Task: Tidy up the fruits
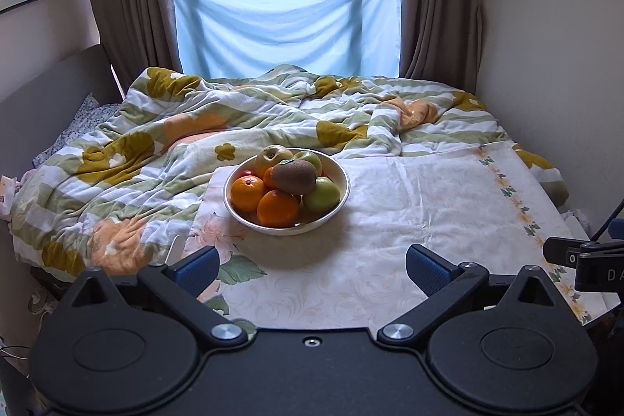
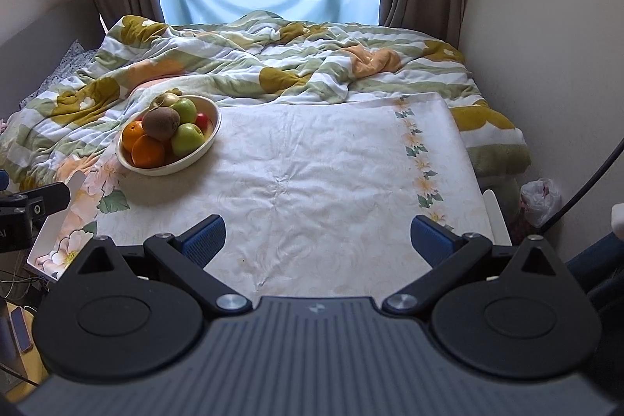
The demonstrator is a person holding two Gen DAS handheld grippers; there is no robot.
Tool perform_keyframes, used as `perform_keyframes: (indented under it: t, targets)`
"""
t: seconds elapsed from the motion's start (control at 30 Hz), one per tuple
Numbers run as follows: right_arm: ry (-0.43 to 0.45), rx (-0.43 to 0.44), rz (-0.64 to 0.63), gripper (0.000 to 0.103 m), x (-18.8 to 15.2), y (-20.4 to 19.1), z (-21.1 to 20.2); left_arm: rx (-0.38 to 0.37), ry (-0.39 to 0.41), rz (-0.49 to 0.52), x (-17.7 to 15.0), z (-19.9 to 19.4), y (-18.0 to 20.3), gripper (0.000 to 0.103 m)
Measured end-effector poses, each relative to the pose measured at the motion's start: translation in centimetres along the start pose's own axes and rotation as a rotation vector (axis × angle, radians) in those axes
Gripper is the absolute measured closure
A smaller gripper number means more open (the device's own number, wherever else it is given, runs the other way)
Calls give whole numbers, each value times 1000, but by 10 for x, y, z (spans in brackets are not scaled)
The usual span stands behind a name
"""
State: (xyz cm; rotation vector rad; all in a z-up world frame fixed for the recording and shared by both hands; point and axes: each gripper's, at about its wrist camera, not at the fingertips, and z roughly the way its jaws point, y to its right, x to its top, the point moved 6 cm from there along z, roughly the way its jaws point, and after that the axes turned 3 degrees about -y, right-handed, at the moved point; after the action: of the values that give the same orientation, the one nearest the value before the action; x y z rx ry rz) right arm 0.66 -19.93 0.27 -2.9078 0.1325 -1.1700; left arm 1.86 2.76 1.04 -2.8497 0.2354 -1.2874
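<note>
A cream bowl (image 1: 339, 197) stands on a table with a floral cloth (image 1: 429, 205). It holds oranges (image 1: 277, 208), green apples (image 1: 321, 195), a brown kiwi (image 1: 293, 176), a yellowish apple (image 1: 271, 155) and a small red fruit (image 1: 246, 173). The bowl also shows in the right wrist view (image 2: 212, 135), at the left. My left gripper (image 1: 312, 269) is open and empty, a little short of the bowl. My right gripper (image 2: 318, 240) is open and empty over bare cloth (image 2: 312, 182), to the right of the bowl.
A rumpled flowered duvet (image 1: 156, 143) covers the bed behind the table. Walls stand close on the right (image 1: 553, 45). A window with a blue sheet (image 1: 284, 22) and curtains is at the back. A white plastic bag (image 2: 542, 195) lies on the floor at right.
</note>
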Motion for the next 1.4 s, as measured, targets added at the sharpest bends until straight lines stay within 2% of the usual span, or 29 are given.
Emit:
perform_keyframes:
  t: [1.4]
  targets:
    - [-25,-10,34,0,4,9,8,-5,10,29,6,8,9,0]
